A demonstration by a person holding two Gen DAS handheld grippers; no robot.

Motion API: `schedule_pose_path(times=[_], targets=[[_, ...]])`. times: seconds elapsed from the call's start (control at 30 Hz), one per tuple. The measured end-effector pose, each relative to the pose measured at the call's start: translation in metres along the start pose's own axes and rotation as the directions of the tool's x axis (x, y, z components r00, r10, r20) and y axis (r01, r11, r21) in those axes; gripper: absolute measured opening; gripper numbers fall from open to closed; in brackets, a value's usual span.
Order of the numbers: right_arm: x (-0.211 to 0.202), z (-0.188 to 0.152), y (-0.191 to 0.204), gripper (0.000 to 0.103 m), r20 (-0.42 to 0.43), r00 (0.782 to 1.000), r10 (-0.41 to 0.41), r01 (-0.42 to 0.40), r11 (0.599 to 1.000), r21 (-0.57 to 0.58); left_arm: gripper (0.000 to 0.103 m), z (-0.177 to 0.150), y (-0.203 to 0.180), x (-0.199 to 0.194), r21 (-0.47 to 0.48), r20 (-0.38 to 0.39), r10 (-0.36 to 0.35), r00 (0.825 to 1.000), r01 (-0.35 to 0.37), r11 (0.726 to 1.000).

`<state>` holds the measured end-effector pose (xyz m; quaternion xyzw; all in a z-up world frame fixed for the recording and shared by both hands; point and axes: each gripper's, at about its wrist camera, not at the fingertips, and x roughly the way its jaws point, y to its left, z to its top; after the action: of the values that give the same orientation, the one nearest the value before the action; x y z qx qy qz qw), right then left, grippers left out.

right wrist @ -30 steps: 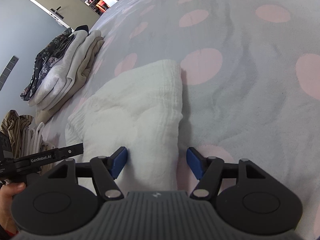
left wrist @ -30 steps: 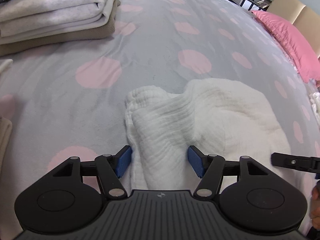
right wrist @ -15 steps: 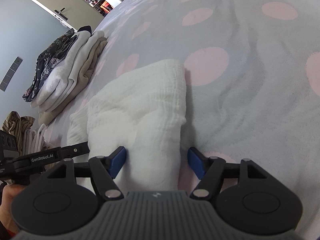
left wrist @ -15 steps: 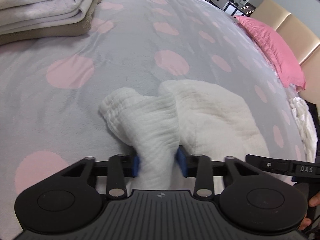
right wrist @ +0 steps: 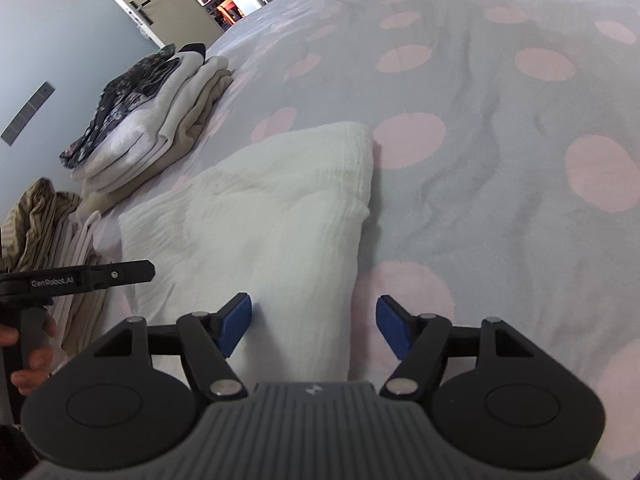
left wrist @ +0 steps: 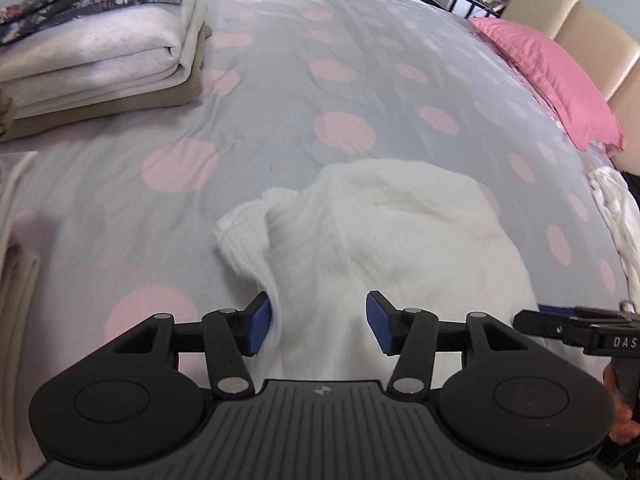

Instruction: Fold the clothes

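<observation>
One bed cover (left wrist: 280, 92), grey with many round pink dots and soft wrinkles, fills most of both views. On it, in the lower middle of each frame, lies one white garment (left wrist: 392, 232) of crinkled, ribbed cloth, partly folded, with a loose corner sticking out at its left side in the left wrist view. One stack of folded clothes (left wrist: 96, 52) sits in the upper left: beige at the bottom, pale grey fleece above, a dark flowered piece on top. One pink pillow (left wrist: 552, 80) lies in the upper right against a beige padded headboard (left wrist: 592, 28). The left gripper (left wrist: 318, 322) is opening, its blue pads standing on both sides of a ridge of the white cloth; the left pad seems to touch it, the right one is apart. The right gripper (right wrist: 316, 322) stands wide, the garment's edge between its blue pads without being pressed. Readable writing: "DAS" in the left view, "GenRobot.AI" in the right view.
</observation>
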<state>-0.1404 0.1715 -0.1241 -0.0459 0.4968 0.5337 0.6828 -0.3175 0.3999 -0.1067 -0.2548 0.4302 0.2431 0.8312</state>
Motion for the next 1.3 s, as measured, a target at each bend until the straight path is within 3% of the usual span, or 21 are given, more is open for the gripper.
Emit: schedule_pose_path(times=[0.23, 0.37, 0.63, 0.67, 0.73, 0.8, 0.87, 0.9, 1.13, 1.3], targets=[[-0.04, -0.033, 0.018, 0.072, 0.007, 1.0, -0.029, 0.03, 0.99, -0.136, 0.054, -0.05, -0.013, -0.033, 0.069, -0.067, 0.012, 0.998, -0.007, 0.998], [-0.063, -0.061, 0.029, 0.072, -0.006, 0.999, -0.034, 0.032, 0.973, -0.227, 0.054, -0.074, -0.015, -0.04, 0.059, -0.114, 0.028, 0.993, -0.021, 0.998], [-0.072, -0.124, 0.039, 0.07, -0.13, 0.986, -0.109, 0.057, 0.934, -0.352, 0.054, -0.109, -0.014, -0.043, 0.049, -0.201, 0.046, 0.979, -0.037, 0.998], [-0.069, -0.13, 0.038, 0.068, -0.144, 0.982, -0.124, 0.065, 0.933, -0.354, 0.054, -0.112, -0.013, -0.041, 0.05, -0.212, 0.05, 0.976, -0.04, 0.998], [-0.062, -0.135, 0.035, 0.046, -0.162, 0.977, -0.138, 0.074, 0.934, -0.349, 0.054, -0.114, -0.013, -0.038, 0.052, -0.226, 0.056, 0.973, -0.045, 0.998], [-0.057, -0.136, 0.033, 0.04, -0.17, 0.976, -0.139, 0.075, 0.94, -0.333, 0.054, -0.114, -0.012, -0.035, 0.05, -0.234, 0.062, 0.97, -0.051, 0.997], [-0.055, -0.137, 0.03, 0.026, -0.17, 0.976, -0.134, 0.073, 0.944, -0.32, 0.054, -0.114, -0.01, -0.034, 0.039, -0.235, 0.066, 0.97, -0.058, 0.998], [-0.055, -0.137, 0.031, 0.008, -0.17, 0.976, -0.138, 0.077, 0.943, -0.324, 0.054, -0.114, -0.008, -0.034, 0.033, -0.235, 0.067, 0.97, -0.06, 0.998], [-0.054, -0.142, 0.033, 0.005, -0.174, 0.971, -0.164, 0.095, 0.932, -0.349, 0.054, -0.116, 0.006, -0.027, -0.033, -0.277, 0.108, 0.955, -0.121, 0.992], [-0.059, -0.142, 0.03, 0.004, -0.203, 0.959, -0.199, 0.12, 0.932, -0.343, 0.054, -0.116, 0.009, -0.034, -0.043, -0.267, 0.168, 0.949, -0.186, 0.982]])
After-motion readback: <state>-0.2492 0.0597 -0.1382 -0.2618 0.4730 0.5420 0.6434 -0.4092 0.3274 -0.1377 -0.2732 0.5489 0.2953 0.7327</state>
